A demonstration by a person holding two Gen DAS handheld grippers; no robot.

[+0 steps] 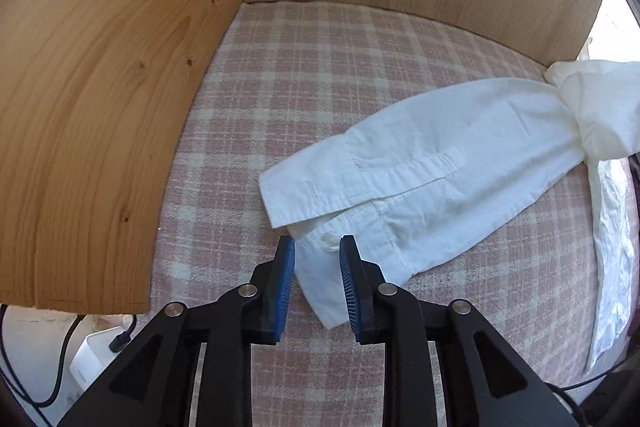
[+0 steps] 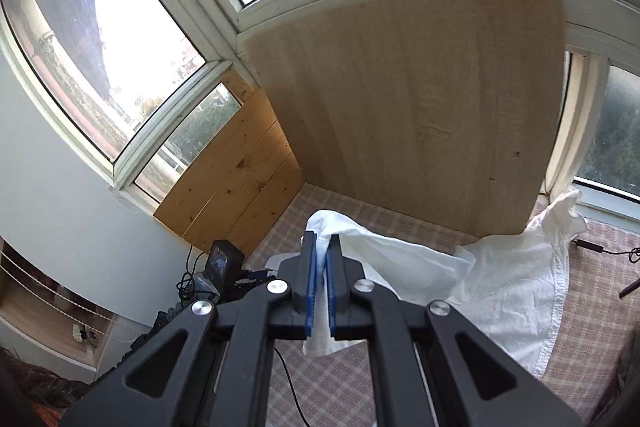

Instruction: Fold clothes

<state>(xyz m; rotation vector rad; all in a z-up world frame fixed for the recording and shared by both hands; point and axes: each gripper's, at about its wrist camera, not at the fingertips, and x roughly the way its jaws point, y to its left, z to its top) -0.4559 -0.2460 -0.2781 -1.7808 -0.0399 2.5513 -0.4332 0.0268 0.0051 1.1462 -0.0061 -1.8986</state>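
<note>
My left hand-held gripper [image 1: 317, 247] hangs open over the cuff [image 1: 320, 195] of the white cotton shirt [image 1: 440, 155], its ribbed blue pads [image 1: 285, 287] clear of it. My right hand-held gripper [image 2: 321, 243] pinches a shirt fold, lifted off the pink plaid tabletop [image 1: 300, 67]; wood panels [image 1: 100, 107] stand behind.
</note>
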